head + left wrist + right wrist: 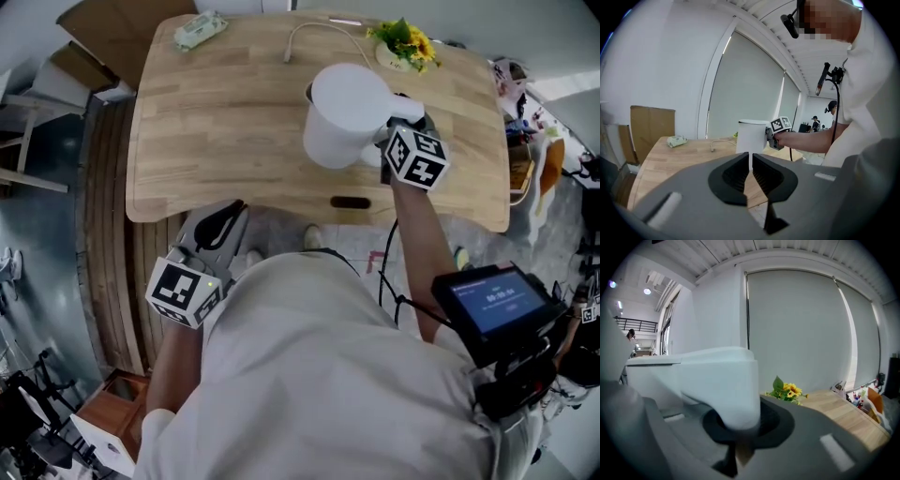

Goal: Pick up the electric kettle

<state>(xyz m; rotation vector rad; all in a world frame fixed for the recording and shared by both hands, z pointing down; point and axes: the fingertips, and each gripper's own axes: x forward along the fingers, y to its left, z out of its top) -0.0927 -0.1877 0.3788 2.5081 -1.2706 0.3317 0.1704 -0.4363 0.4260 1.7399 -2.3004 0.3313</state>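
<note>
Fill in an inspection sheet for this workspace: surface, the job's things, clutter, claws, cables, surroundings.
Surface: wooden table, mostly bare.
Job's things: white kettle over the table's right half; whether it is clear of the wood cannot be told.
Clutter: pack of wipes at the far left corner; yellow flowers at the far edge.
Claws: right claw shut on the kettle's handle; left claw at the near edge, jaws together, nothing between them.
Cables: white cable lying on the table behind the kettle; black wire beside the person's right arm.
Surroundings: cardboard left of the table; window blinds down.
</note>
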